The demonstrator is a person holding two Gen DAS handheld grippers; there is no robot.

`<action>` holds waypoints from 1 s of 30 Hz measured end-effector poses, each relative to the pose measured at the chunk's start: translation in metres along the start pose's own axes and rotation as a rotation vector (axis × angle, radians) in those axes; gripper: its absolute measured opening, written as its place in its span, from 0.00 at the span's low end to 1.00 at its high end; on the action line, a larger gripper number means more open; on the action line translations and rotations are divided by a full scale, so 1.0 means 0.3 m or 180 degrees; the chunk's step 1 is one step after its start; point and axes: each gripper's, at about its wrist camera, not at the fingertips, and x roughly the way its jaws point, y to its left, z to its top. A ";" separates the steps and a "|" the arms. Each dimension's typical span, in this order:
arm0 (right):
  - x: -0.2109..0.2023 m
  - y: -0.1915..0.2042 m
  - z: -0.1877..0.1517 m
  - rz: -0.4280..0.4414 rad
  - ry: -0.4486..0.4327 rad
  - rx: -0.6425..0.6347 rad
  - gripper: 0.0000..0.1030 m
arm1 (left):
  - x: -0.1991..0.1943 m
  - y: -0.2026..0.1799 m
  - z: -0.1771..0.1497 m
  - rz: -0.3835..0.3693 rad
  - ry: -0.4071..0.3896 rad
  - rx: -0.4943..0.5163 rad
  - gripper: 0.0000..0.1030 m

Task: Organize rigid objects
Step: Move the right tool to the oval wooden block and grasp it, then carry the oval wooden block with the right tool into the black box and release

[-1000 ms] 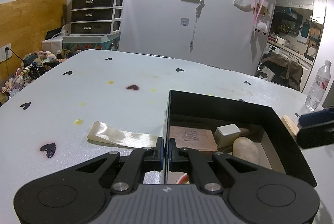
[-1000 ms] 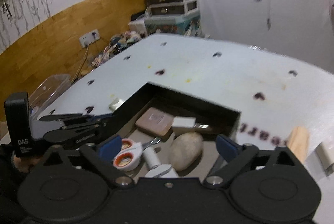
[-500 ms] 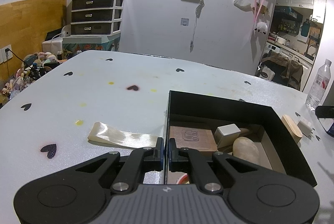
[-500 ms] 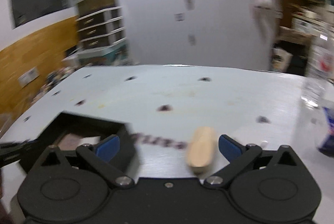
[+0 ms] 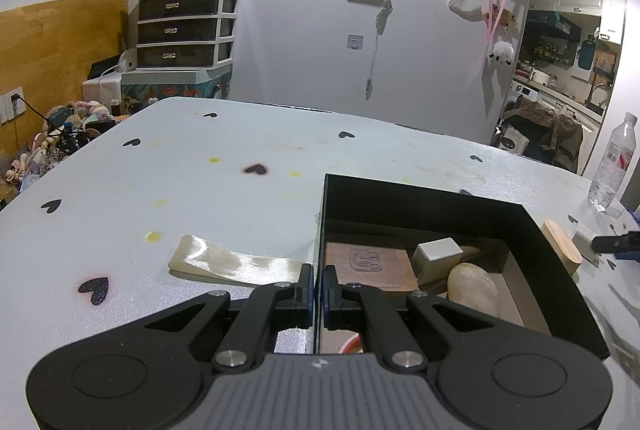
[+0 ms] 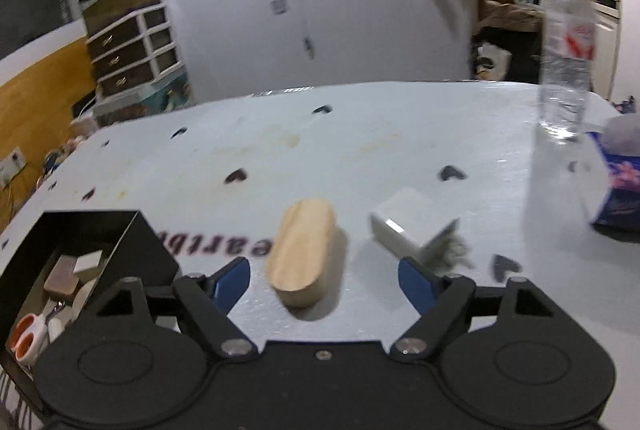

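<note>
The right claw (image 6: pixel 324 280) is gaping wide and empty over the wooden block (image 6: pixel 304 254); the left claw (image 5: pixel 316 284) is pinching the box (image 5: pixel 556 270) wall. The box is already holding several things, while the block and white adapter (image 6: pixel 408 226) are waiting outside.

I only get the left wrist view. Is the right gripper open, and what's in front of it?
Observer: Open. The right gripper has the near end of the wood block between its fingers, not touching either.
Operator: Anything beyond the white block?
Observer: A blue carton stands to the right of the white block.
Operator: What's at the box's near end?
Observer: Orange-handled scissors lie inside the box.
</note>
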 end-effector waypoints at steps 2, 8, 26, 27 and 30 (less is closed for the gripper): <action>0.039 0.027 0.007 -0.0008 0.0047 -0.0059 0.76 | 0.000 -0.001 0.001 0.0011 -0.0001 0.0005 0.03; 0.140 0.085 0.051 -0.0093 0.0096 -0.0136 0.68 | 0.000 -0.002 0.002 0.0015 0.0005 0.0009 0.03; 0.029 0.143 0.104 0.0171 0.0001 0.0247 0.39 | 0.002 -0.003 0.002 0.0030 0.0009 0.0017 0.03; -0.001 0.160 0.110 0.0294 -0.0010 0.0299 0.39 | 0.004 -0.004 0.000 0.0038 0.0008 0.0024 0.03; -0.065 0.220 0.117 0.0650 0.0046 0.0464 0.39 | 0.006 -0.006 -0.003 0.0045 0.0008 0.0024 0.03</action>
